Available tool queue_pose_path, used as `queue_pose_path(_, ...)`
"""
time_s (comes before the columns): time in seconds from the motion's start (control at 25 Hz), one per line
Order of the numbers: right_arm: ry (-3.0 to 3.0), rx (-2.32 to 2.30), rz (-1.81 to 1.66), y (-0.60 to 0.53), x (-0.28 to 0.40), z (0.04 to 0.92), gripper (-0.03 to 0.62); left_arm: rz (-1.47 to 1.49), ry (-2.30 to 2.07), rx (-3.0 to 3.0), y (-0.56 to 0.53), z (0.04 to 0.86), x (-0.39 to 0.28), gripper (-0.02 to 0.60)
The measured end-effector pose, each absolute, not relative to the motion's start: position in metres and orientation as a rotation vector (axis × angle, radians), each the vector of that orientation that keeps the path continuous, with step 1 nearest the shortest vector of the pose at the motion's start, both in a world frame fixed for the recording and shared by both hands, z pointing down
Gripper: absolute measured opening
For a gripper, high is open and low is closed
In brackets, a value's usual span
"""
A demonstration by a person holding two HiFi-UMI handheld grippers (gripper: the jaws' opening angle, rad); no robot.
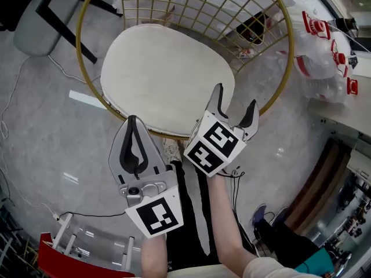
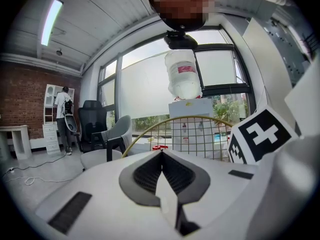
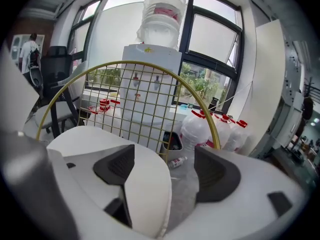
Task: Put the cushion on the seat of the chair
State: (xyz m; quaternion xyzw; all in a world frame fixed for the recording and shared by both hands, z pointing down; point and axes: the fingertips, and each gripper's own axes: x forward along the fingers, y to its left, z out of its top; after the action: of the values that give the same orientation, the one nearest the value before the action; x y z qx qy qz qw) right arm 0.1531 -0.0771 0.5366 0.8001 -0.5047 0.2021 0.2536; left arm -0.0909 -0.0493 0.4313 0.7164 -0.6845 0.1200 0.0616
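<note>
Jaws of left gripper (image 1: 133, 120): pressed together, dark pads meeting along one line, nothing between them. Held over the grey floor (image 1: 46, 143) just in front of the chair's front rim, tips pointing toward the seat

Jaws of right gripper (image 1: 236, 97): spread apart, gripping nothing; in the right gripper view only floor and a small bottle (image 3: 177, 161) lying on it show in the gap. In the head view it is held at the seat's front right edge, with the left fingertip overlapping the cushion's border

Cushion (image 1: 168, 74): white, rounded, lying flat on the seat and filling most of it, inside the gold ring

Chair (image 3: 132, 62): gold wire frame, arched grid back, round rim circling the seat

Marker cubes: one on each gripper, black-and-white squares; the right one (image 1: 214, 143), the left one (image 1: 155, 213)

Person: bare forearms, black trousers with white stripes, one shoe (image 1: 172, 151) on the floor below the chair's front rim

Surroundings: grey chair with black legs (image 1: 35, 16) at upper left; bagged water bottles with red caps (image 1: 322, 62) at right; water dispenser with upturned bottle (image 3: 160, 14) behind the chair back; a second person (image 2: 62, 114) standing far off by white shelves
</note>
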Motion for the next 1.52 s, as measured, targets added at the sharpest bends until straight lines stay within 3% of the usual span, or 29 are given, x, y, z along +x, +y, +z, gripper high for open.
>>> queue_pose_path(0.6, -1.758, 2.195, 0.614, -0.132, 0.099, 0.368, 0.351, 0.112, -2.264, 2.143, -0.07, 0.281, -0.1, 0.014)
queue_pose_path(0.88, -2.383, 1.974, 0.701, -0.136, 0.051, 0.2, 0.351, -0.062, -2.352, 2.162, -0.069, 0.151, -0.101, 0.014)
queue_pose_path(1.2, -2.873, 1.816, 0.392, -0.1, 0.034, 0.006, 0.346, -0.264, -2.439, 2.277, -0.049, 0.009, -0.096, 0.014)
queue_pose_path(1.24, -2.913, 1.81, 0.341, -0.092, 0.035, -0.013, 0.329, -0.278, -2.444, 2.293, -0.046, -0.003, -0.093, 0.014)
queue_pose_path(1.28, -2.945, 1.814, 0.291, -0.084, 0.038, -0.03, 0.257, -0.291, -2.451, 2.307, -0.043, -0.014, -0.091, 0.014)
queue_pose_path(1.32, -2.973, 1.82, 0.242, -0.076, 0.041, -0.045, 0.12, -0.305, -2.457, 2.318, -0.04, -0.025, -0.088, 0.014)
queue_pose_path(1.36, -3.001, 1.813, 0.196, -0.068, 0.043, -0.058, 0.052, -0.32, -2.461, 2.33, -0.035, -0.037, -0.086, 0.014)
queue_pose_path(1.52, -3.097, 1.686, 0.011, -0.037, 0.045, -0.092, 0.017, -0.334, -2.436, 2.378, -0.012, -0.068, -0.08, 0.014)
